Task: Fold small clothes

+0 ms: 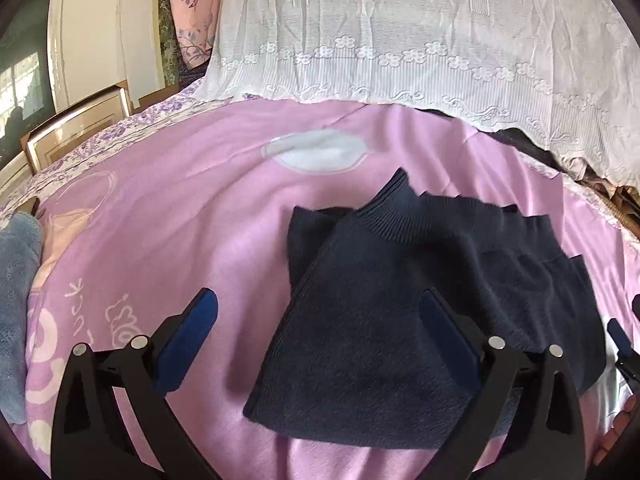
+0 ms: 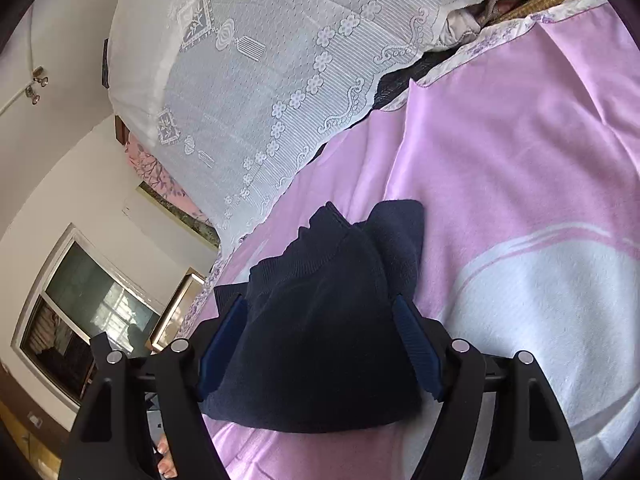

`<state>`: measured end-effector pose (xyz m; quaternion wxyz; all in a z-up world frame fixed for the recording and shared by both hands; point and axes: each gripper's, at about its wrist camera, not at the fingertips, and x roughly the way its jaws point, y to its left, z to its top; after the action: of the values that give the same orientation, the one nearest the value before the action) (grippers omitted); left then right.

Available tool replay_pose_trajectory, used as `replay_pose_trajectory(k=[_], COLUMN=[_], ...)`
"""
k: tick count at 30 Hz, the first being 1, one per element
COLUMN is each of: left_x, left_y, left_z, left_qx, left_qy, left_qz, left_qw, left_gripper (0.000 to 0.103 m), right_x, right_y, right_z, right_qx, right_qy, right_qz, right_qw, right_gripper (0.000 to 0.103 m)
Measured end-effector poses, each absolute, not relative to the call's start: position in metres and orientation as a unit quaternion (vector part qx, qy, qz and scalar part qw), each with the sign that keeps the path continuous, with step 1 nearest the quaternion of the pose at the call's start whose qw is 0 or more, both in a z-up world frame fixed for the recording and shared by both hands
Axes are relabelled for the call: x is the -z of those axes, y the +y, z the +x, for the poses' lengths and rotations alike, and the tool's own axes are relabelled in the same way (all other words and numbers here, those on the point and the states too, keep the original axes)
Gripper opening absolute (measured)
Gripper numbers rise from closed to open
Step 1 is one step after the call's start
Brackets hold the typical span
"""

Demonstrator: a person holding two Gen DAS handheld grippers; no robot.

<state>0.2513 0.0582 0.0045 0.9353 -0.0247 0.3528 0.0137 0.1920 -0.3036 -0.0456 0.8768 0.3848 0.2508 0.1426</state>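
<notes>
Both claws gape, released: the folded navy sweater (image 1: pixel 380 320) lies between the left claw (image 1: pixel 316 312) fingers and right claw (image 2: pixel 320 312) fingers.

A dark navy knitted sweater (image 1: pixel 384 320) (image 2: pixel 320 344) is seen lying partly folded on the pink blanket of the bed. Its ribbed collar is turned toward the lace-covered pillows, one sleeve is tucked beneath the body, and the ribbed hem is bunched at one side.
</notes>
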Motion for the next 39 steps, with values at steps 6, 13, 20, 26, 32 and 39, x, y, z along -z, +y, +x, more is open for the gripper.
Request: replay_pose_trajectory(k=[6, 13, 20, 26, 32, 39], left_x=[-0.020, 0.010, 0.044, 0.047, 0.042, 0.021], left_y=[0.029, 0.035, 0.071, 0.068, 0.077, 0.057], left_z=[0.291, 0.362, 0.398, 0.399, 0.392, 0.377], left_qx=[0.004, -0.007, -0.013, -0.021, -0.028, -0.017], left_qy=[0.334, 0.403, 0.476, 0.477, 0.463, 0.445], left_qz=[0.004, -0.047, -0.143, -0.131, -0.154, -0.133], left_qw=[0.943, 0.914, 0.868, 0.869, 0.872, 0.885], left_gripper=[0.099, 0.099, 0.099, 0.099, 0.099, 0.099], right_x=[0.037, 0.034, 0.051, 0.057, 0.062, 0.029], right_y=[-0.299, -0.281, -0.263, -0.274, -0.282, -0.255], right_z=[0.221, 0.290, 0.343, 0.343, 0.339, 0.317], right_qx=[-0.220, -0.269, -0.265, -0.206, -0.176, -0.200], right_qy=[0.223, 0.236, 0.280, 0.275, 0.270, 0.235], right_qz=[0.429, 0.464, 0.478, 0.449, 0.442, 0.337], right_qw=[0.847, 0.810, 0.789, 0.825, 0.837, 0.889], right_gripper=[0.077, 0.077, 0.078, 0.073, 0.073, 0.078])
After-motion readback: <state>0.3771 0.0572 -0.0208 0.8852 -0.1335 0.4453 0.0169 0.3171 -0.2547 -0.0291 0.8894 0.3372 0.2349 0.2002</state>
